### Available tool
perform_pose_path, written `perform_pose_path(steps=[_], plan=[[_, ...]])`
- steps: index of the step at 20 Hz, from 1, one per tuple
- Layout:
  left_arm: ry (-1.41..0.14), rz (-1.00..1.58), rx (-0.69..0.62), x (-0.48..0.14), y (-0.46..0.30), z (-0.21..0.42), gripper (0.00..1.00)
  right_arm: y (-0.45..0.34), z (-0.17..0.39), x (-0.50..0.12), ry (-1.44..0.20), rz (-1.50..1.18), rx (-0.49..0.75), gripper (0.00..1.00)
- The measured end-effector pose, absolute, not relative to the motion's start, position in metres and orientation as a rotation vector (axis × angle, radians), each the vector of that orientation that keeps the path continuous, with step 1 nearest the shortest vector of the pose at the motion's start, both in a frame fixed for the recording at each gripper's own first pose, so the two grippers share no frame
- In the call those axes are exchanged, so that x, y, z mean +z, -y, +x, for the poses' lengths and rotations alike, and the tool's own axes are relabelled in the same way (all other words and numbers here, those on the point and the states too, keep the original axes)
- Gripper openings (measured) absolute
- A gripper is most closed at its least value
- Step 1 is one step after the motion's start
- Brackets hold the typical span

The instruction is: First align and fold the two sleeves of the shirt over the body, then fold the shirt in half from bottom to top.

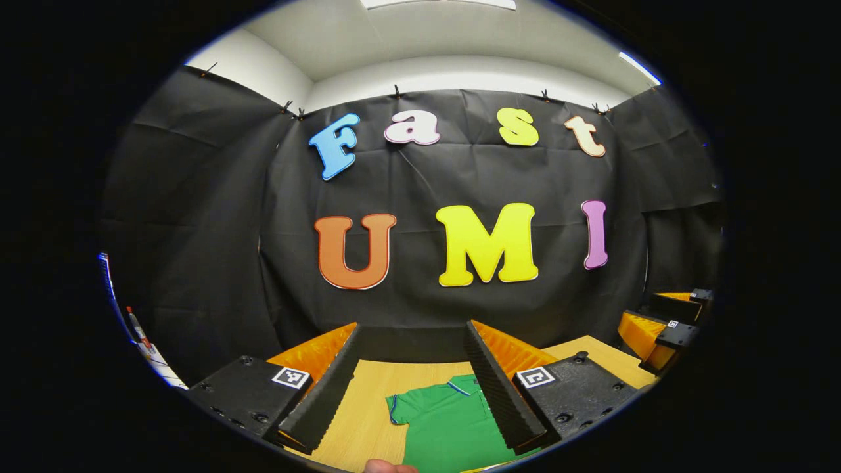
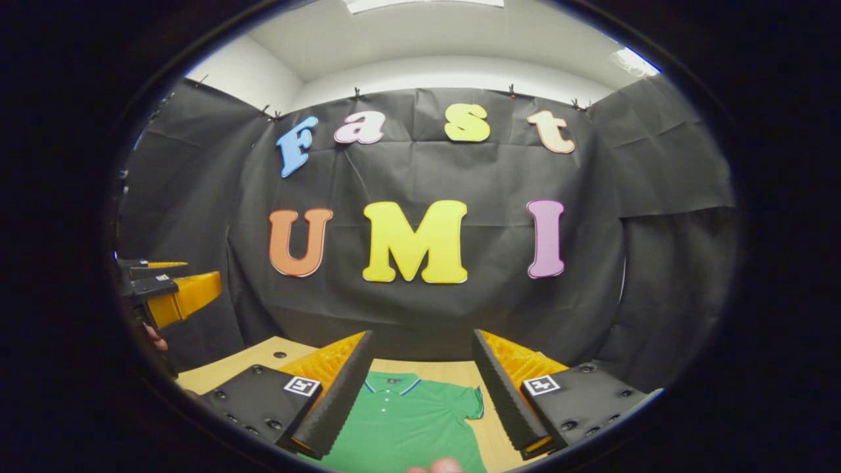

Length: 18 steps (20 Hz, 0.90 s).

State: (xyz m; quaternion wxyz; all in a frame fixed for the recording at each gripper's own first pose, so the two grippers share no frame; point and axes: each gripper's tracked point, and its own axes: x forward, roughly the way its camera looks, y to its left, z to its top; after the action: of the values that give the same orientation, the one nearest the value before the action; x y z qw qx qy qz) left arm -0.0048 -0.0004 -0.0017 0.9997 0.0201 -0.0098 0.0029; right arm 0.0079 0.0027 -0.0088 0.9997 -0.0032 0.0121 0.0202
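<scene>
Green knit, a polo shirt (image 2: 407, 427) spread flat and face up on the pale wooden desk (image 1: 358, 420), collar toward the far wall, both short sleeves out to the sides and unfolded. Seen through the left tool (image 1: 414, 384), spread wide with nothing between its fingers, held above the near part of the desk so that the shirt's own left-hand sleeve (image 1: 402, 407) lies framed in the gap; likely poised there to come down on that sleeve first. Same with the right tool (image 2: 420, 384), also wide and empty, aimed over the collar (image 2: 392, 383) and the other sleeve (image 2: 470, 401), well clear of the cloth. Each tool apparently kept high and level, looking more at the wall than the desk, so no contact with the fabric yet. Judged as the very start: neither sleeve folded over the body, bottom hem not lifted. A fingertip (image 1: 387, 467) at the lower edge of the left gripper view, another at the lower edge of the right gripper view, presumably of the hands carrying the tools. Farther off, in the right gripper view, the left tool again at the left edge, raised above the desk. Beyond the desk, the black cloth wall (image 2: 427, 315), then white ceiling with strip lights.
</scene>
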Motion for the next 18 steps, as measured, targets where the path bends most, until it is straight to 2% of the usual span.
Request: perform_pose_path(steps=[12,18], plan=[[-0.027,0.02,-0.054,-0.026,0.035,0.012,0.98,0.053,0.041,-0.05,-0.154,-0.091,0.025,0.95],[-0.046,0.042,-0.028,-0.028,0.034,0.011,0.98,0.074,0.07,-0.102,-0.284,-0.066,0.047,0.96]])
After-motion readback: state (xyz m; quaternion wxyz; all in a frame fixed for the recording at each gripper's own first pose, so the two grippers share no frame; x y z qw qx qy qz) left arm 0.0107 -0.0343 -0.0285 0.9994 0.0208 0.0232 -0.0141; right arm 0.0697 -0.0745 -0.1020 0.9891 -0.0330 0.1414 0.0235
